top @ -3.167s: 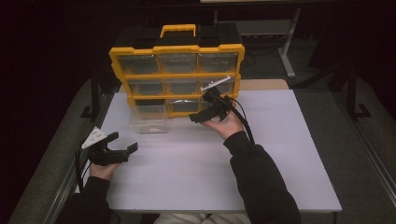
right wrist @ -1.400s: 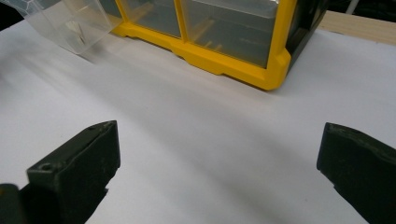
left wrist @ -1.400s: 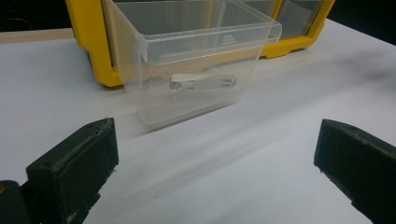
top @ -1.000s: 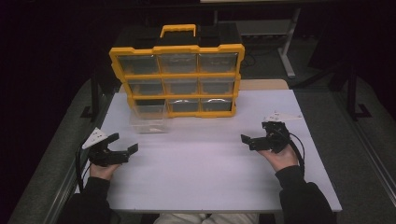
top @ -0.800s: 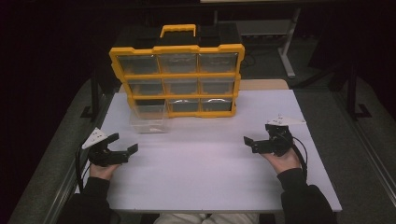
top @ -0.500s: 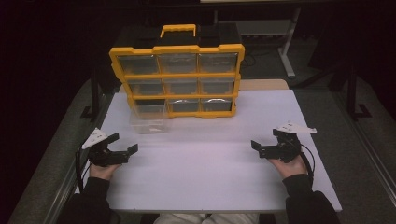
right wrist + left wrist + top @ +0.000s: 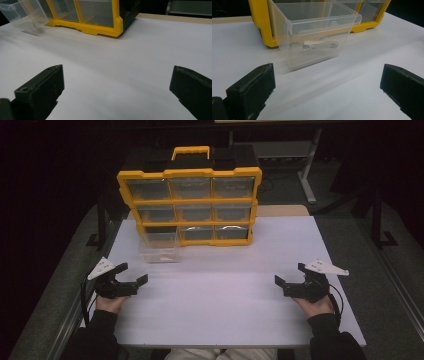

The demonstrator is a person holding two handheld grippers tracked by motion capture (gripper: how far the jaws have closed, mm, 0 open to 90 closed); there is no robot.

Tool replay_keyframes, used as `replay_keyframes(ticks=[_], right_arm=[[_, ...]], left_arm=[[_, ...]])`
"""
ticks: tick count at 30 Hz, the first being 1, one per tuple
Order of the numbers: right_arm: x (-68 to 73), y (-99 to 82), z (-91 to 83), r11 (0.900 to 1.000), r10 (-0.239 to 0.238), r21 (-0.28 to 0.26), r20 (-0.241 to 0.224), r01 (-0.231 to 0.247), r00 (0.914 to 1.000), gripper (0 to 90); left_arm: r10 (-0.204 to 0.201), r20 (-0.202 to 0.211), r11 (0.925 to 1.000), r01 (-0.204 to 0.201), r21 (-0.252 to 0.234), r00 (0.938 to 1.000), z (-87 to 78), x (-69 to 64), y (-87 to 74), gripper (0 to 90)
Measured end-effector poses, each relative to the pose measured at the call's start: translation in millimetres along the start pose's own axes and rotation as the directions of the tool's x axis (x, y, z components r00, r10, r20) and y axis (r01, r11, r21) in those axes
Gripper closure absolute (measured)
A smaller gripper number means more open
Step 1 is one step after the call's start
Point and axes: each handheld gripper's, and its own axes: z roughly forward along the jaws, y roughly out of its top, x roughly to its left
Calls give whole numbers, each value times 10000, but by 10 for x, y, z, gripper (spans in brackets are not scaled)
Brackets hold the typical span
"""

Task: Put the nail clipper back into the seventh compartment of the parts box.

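Note:
A yellow organiser case (image 7: 190,200) with clear drawers stands upright at the back of the white table (image 7: 220,315). One clear drawer bin (image 7: 159,247) sits pulled out on the table in front of the case's lower left slot. Inside that clear bin (image 7: 317,32) lies a small silvery metal piece (image 7: 320,45). My left gripper (image 7: 132,273) rests open near the table's left edge, jaws wide and empty, pointing at the bin. My right gripper (image 7: 289,273) rests open near the right edge, nothing between its jaws, with the case's corner (image 7: 100,17) ahead of it.
The organiser carries a yellow handle (image 7: 190,152) on top. A wooden board (image 7: 280,210) shows behind the table at the back right. Dark floor and metal table legs (image 7: 310,180) surround the table. A broad bare stretch of tabletop lies between the two grippers.
My right gripper has drawn back from the case's lower drawers to the right side of the table and come to rest there, open. The left gripper has stayed put.

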Motion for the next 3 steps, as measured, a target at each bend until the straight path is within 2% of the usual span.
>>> replay_keyframes(ticks=[3], right_arm=[[-4, -19, -12, 9999, 98, -36, -46, -98, 9999, 0]], left_arm=[[4, 21, 10000, -4, -24, 10000, -2, -1, 3, 0]])
